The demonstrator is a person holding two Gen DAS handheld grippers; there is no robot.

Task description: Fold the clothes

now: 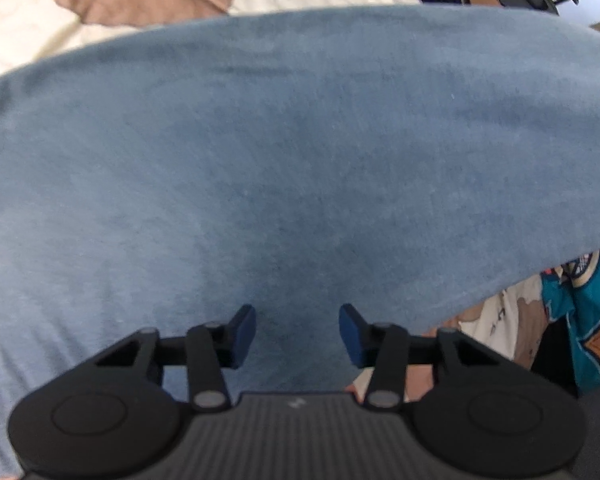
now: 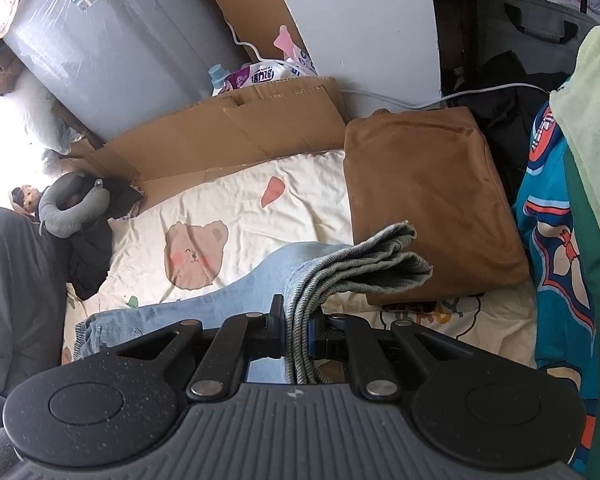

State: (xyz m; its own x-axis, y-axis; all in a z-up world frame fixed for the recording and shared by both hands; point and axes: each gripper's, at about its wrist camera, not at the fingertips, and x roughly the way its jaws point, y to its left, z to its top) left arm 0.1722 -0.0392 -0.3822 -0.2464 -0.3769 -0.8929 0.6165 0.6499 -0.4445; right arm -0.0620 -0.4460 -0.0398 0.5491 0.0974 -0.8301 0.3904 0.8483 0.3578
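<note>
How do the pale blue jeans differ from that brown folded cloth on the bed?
The pale blue denim jeans lie stretched out across the bear-print bedsheet; the brown folded cloth sits as a neat flat block. The jeans' layered hem is pinched and lifted by the right gripper; the brown cloth lies untouched. Both rest on the same bedsheet.

Blurred blue cloth [image 1: 300, 160] overruns the left wrist view's edges.
</note>
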